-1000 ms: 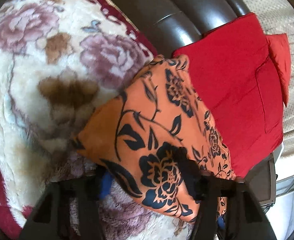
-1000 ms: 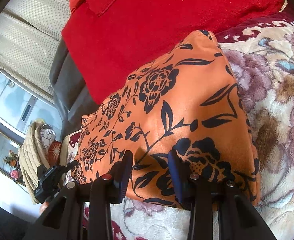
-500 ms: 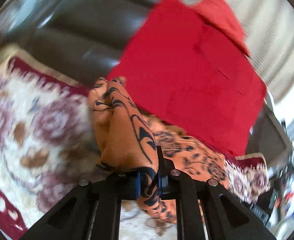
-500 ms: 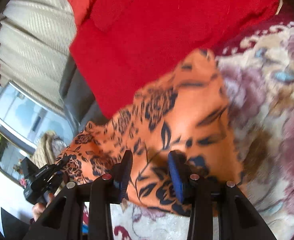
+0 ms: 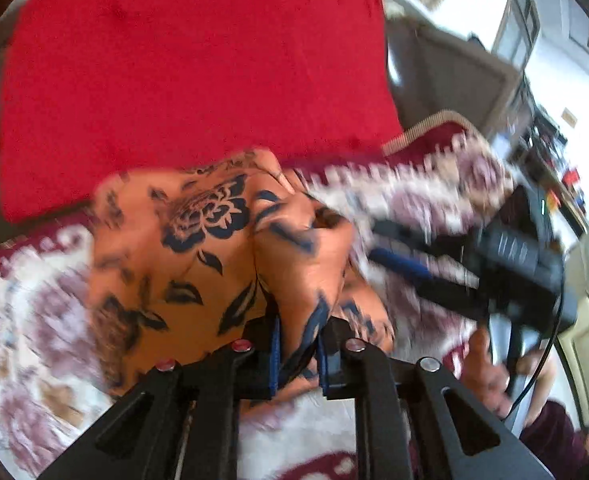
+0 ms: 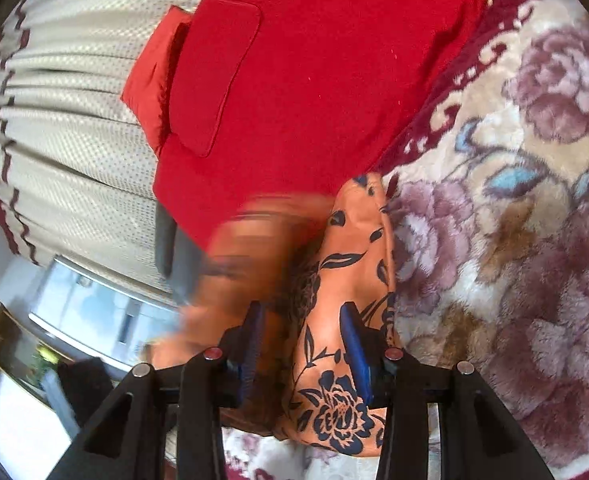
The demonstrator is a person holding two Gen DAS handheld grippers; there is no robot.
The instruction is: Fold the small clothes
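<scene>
An orange garment with a black flower print [image 5: 182,256] lies on a plush floral blanket [image 5: 26,320]. My left gripper [image 5: 298,356] is shut on a bunched fold of it, lifted off the blanket. In the right wrist view the same garment [image 6: 346,264] passes between the blue pads of my right gripper [image 6: 304,348]; the jaws stand apart with the cloth loose between them. The cloth's left part is blurred by motion. The right gripper [image 5: 446,268] also shows, blurred, in the left wrist view beside the garment.
A red folded cloth [image 6: 314,72] lies on the dark sofa just behind the garment and also shows in the left wrist view [image 5: 182,80]. A beige curtain [image 6: 66,128] hangs behind. The blanket [image 6: 514,240] spreads to the right.
My left gripper has closed on the garment's edge, lifted it and swung it over toward the right gripper. The flat cloth is now bunched and folded over. The right gripper stays about the cloth.
</scene>
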